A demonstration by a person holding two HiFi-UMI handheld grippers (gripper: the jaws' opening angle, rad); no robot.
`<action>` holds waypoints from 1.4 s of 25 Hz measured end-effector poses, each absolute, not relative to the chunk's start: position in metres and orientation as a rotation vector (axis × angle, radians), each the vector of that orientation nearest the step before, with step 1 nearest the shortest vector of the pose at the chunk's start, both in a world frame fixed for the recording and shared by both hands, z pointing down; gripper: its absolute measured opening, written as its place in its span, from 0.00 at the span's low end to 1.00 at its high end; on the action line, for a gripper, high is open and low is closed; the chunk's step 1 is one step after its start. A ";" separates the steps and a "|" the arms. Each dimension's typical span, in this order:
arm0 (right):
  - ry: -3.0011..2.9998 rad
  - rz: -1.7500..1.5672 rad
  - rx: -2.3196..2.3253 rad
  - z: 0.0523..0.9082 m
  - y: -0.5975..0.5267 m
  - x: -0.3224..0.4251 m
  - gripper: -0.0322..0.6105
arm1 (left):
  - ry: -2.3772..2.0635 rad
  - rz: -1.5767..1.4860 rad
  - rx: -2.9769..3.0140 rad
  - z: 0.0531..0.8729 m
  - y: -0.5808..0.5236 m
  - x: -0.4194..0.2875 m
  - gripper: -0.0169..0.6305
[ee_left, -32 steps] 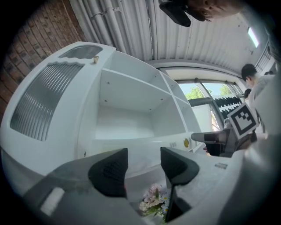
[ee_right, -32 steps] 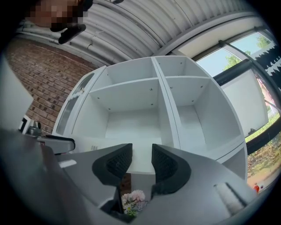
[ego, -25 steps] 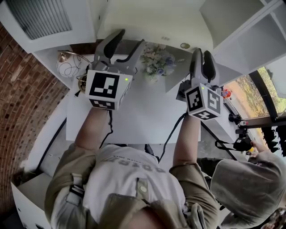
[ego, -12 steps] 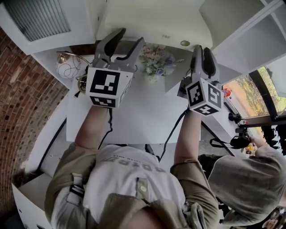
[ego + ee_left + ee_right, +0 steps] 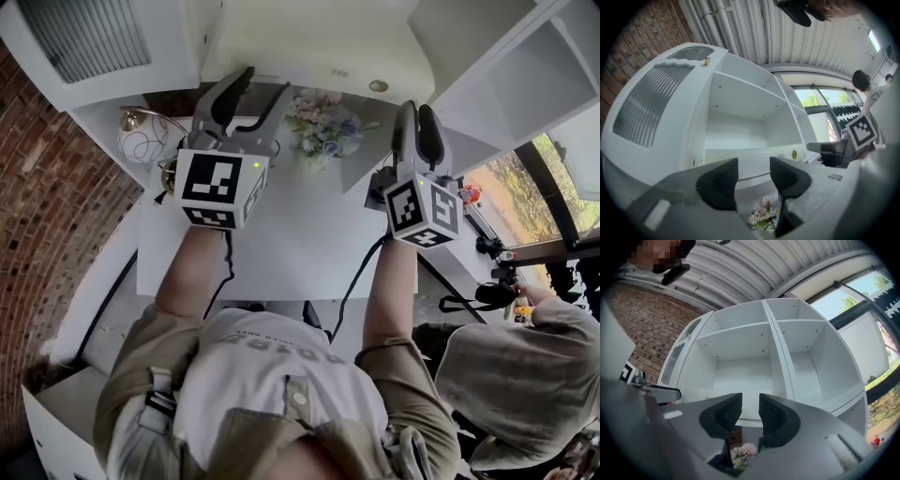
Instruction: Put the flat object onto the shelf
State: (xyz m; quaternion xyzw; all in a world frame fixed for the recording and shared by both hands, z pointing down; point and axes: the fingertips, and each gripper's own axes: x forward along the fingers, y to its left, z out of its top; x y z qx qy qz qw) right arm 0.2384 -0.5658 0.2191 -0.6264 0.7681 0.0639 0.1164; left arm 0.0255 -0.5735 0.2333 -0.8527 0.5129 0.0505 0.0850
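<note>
Over the white rectangular table (image 5: 300, 248), holding the grey left gripper (image 5: 263, 84) and grey right gripper (image 5: 416, 111) aloft, jaws parted on nothing. Cannot find the flat object in any view. Toward 12 o'clock, only bare compartments in the white shelf unit (image 5: 740, 336), so judging the task unstarted, with finding, grasping and shelving to come.

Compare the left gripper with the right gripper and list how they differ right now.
The left gripper has its jaws clearly wider apart than the right gripper, whose jaws leave only a narrow gap. The left gripper is held over the left part of the table, the right gripper over its right edge. Both are empty, with nothing between the jaws, and both aim at the white shelf unit.
</note>
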 end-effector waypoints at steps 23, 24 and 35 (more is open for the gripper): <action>2.415 0.060 -1.837 0.321 -0.395 0.205 0.06 | 1.662 -0.061 -2.509 0.324 -0.407 0.030 0.04; 2.425 0.063 -1.834 0.324 -0.388 0.202 0.06 | 1.665 -0.067 -2.510 0.326 -0.399 0.031 0.04; 2.452 0.061 -1.811 0.339 -0.329 0.190 0.06 | 1.660 -0.117 -2.523 0.341 -0.339 0.035 0.04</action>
